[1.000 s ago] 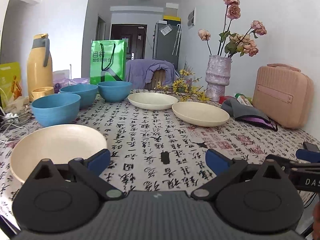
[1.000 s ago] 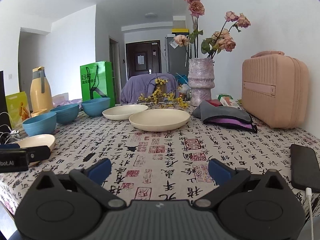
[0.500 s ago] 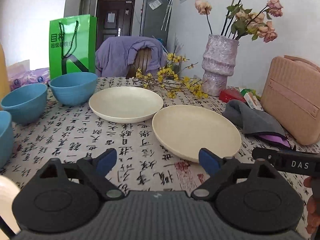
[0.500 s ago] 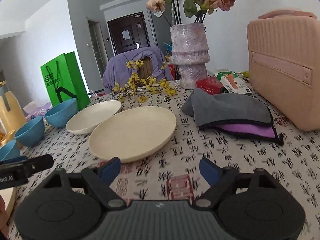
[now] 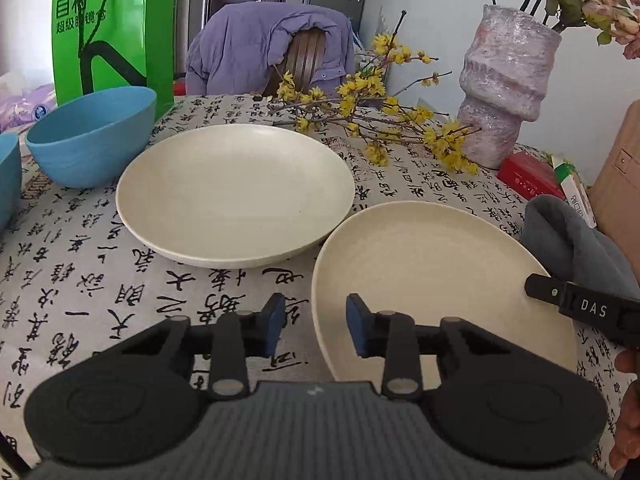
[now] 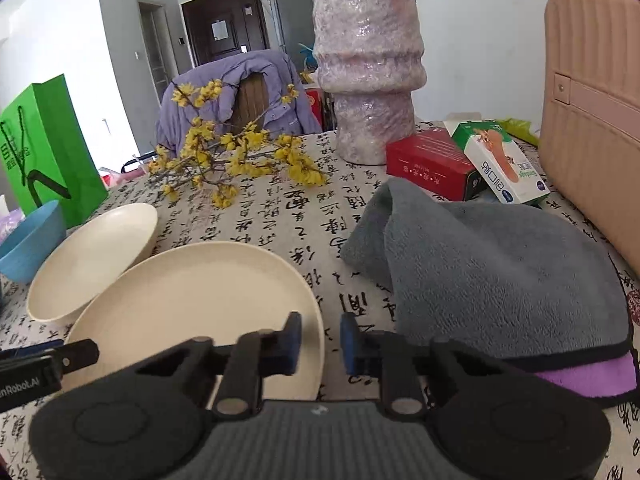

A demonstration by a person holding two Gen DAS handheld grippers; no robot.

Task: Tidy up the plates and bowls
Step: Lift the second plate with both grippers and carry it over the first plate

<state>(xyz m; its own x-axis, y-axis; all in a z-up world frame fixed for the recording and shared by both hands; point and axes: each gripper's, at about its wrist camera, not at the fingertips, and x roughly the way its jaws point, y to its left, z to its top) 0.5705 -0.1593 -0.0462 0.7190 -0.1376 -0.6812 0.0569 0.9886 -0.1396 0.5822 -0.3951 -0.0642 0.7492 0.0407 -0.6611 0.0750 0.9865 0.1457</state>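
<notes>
Two cream plates lie side by side on the printed tablecloth: the far plate (image 5: pixel 236 192) (image 6: pixel 92 256) and the near plate (image 5: pixel 432 280) (image 6: pixel 192 312). My left gripper (image 5: pixel 316 326) straddles the near plate's left rim; its jaws are closing, with a gap still showing beside the rim. My right gripper (image 6: pixel 320 340) straddles the same plate's right rim, its jaws closing too, its pads not visibly pressing. Each gripper's finger shows at the edge of the other's view. A blue bowl (image 5: pixel 92 136) (image 6: pixel 28 240) stands left of the far plate, and a second blue bowl (image 5: pixel 8 176) is at the left edge.
A grey cloth (image 6: pixel 500 272) lies just right of the near plate. Behind are a pink vase (image 6: pixel 368 64), yellow flower branches (image 5: pixel 380 120), a red box (image 6: pixel 432 164), a green bag (image 5: pixel 108 28), a pink case (image 6: pixel 592 128) and a chair with a purple jacket (image 5: pixel 260 48).
Both grippers have swept forward across the table to the near cream plate and tipped downward. Their jaws have gone from wide apart to narrow, each now around a rim of that plate.
</notes>
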